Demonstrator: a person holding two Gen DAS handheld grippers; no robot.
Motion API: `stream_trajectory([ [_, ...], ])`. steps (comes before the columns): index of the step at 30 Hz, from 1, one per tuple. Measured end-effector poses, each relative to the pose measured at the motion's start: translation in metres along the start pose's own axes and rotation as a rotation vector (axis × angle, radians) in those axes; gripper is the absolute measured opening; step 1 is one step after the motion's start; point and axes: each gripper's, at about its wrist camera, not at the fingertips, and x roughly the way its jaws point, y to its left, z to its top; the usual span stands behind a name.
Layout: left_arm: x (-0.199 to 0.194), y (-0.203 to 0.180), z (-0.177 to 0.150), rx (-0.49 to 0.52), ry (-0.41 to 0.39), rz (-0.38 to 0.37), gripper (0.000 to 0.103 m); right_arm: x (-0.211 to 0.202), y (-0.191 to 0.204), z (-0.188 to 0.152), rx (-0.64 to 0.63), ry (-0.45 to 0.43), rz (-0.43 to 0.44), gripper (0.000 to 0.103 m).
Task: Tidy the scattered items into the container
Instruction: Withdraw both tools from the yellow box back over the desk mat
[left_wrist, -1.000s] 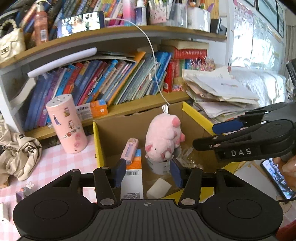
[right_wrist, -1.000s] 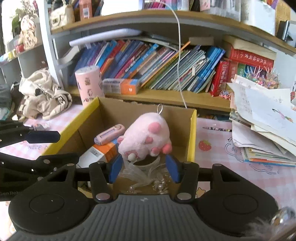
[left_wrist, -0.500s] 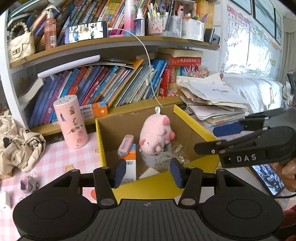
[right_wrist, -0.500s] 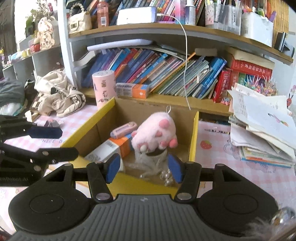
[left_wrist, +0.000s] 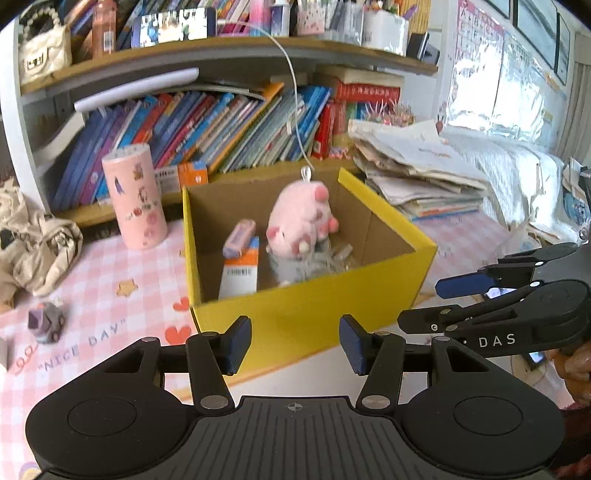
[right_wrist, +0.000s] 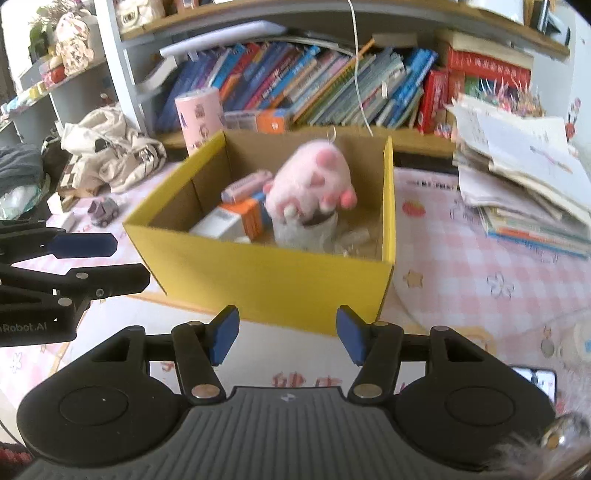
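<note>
left gripper (left_wrist: 295, 345): black plastic, two round bumps, ribbed grey middle, blue pads, silver screws | right gripper (right_wrist: 287, 334): same black shape, blue pads, silver screws, white letters "DAS" on its side | hand (left_wrist: 576, 363): bare skin, dark red sleeve

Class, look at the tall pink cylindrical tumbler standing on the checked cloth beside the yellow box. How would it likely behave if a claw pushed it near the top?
The tall pink cylindrical tumbler stands upright and narrow, so it would probably tip. Being round, it may then roll across the checked cloth. Its smooth side looks slippery.
</note>
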Motion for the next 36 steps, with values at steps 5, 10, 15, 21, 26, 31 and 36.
stream_trajectory([
  [5,0.004,-0.002,-0.012,-0.011,0.041,-0.010,0.053,0.004,-0.001,-0.011,0.006,0.032,-0.015,0.057],
  [10,0.007,-0.005,-0.020,-0.016,0.074,-0.022,0.053,0.006,-0.001,-0.019,0.012,0.060,-0.015,0.058],
  [15,0.011,-0.005,-0.026,-0.022,0.109,-0.030,0.057,0.010,0.001,-0.025,0.013,0.092,-0.011,0.062],
  [21,0.015,-0.009,-0.038,-0.015,0.176,-0.051,0.071,0.016,0.004,-0.032,0.019,0.147,-0.009,0.079],
  [26,0.019,-0.011,-0.046,0.002,0.222,-0.057,0.076,0.022,0.010,-0.038,0.023,0.190,-0.005,0.086],
  [31,0.021,-0.007,-0.049,0.011,0.238,-0.065,0.079,0.023,0.013,-0.041,0.038,0.204,-0.025,0.087],
  [36,0.020,0.002,-0.052,0.026,0.236,-0.090,0.079,0.024,0.021,-0.042,0.053,0.207,-0.055,0.088],
])
